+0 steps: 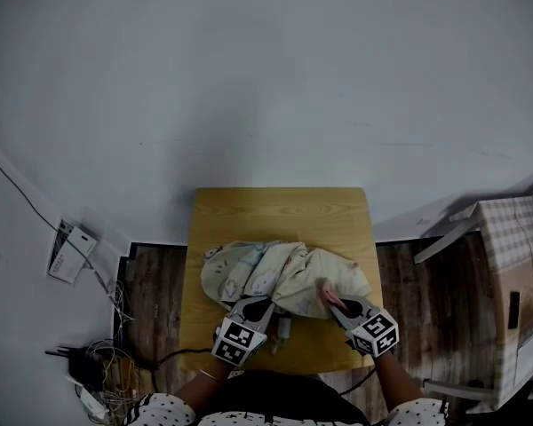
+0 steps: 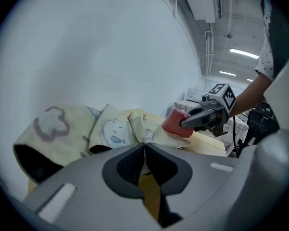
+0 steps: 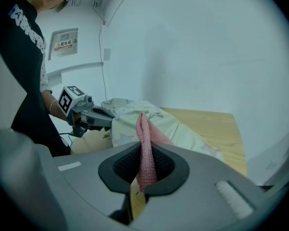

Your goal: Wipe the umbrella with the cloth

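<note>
While the left gripper (image 1: 256, 307) sits with its jaws pressed together at the near edge of a crumpled umbrella (image 1: 284, 278), apparently nipping a thin fold of the fabric at their tips, the right gripper (image 1: 339, 303) pinches a pink cloth (image 1: 328, 294) between its pads, the cloth standing up out of the jaws as a narrow folded strip. Pale yellow and printed with cartoon figures, the umbrella lies collapsed in a loose heap across the front half of a small wooden table (image 1: 280, 211), its canopy bunched in soft folds. The cloth is at the canopy's right-hand side, against or just above the fabric; which of the two cannot be told. Both grippers reach in from the near side of the table, apart from each other, each with its black-and-white marker cube toward the person, whose dotted sleeves (image 1: 169, 411) show at the bottom of the head view. The table stands against a plain white wall (image 1: 266, 78) on a dark wood-plank floor (image 1: 155, 282); a tangle of cables (image 1: 93, 371) lies at the left, and a cardboard box (image 1: 515, 300) under a checked covering sits at the right.
</note>
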Demonstrator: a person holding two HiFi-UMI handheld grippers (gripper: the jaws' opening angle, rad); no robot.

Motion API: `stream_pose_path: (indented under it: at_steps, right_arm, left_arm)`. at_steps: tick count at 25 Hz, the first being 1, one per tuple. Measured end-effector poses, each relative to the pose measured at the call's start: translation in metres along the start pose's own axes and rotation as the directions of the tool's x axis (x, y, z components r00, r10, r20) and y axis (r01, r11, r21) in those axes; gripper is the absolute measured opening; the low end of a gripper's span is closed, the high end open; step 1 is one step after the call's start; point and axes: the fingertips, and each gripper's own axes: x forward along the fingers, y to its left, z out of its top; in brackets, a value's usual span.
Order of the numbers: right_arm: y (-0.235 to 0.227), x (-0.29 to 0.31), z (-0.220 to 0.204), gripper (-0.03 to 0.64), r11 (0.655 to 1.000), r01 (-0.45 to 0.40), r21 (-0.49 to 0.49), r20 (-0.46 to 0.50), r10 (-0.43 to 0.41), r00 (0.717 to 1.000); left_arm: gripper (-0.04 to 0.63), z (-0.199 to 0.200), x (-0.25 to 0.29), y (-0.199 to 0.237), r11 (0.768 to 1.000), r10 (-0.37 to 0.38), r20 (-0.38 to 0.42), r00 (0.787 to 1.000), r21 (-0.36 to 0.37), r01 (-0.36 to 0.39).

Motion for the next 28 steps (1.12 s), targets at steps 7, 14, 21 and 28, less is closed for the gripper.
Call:
stream_pose_path:
  at_steps: [7,14,21,28]
  right_arm:
    - [-0.001,-0.004,0.039,0.034,0.999,0.052,0.001,0.136,-0.052,0.989]
    - [0.003,-0.005,0.086,0.034,0.999,0.045,-0.020,0.252,-0.038,0.967]
    - [0.019,-0.011,0.130,0.034,0.998,0.016,-0.055,0.347,0.004,0.938]
    - [0.033,-0.014,0.158,0.032,0.996,-0.011,-0.083,0.388,0.042,0.921]
  left_arm:
    - [0.015,0.023,-0.010,-0.009,0.999,-0.023,0.080,0.997,0.030,0.020]
    - [0.015,0.045,-0.026,-0.003,1.000,-0.001,0.158,0.987,0.025,-0.004]
    - [0.002,0.063,-0.047,0.010,0.998,0.055,0.225,0.973,0.016,-0.060]
    - [0.002,0.082,-0.064,0.021,0.995,0.092,0.279,0.956,0.009,-0.098]
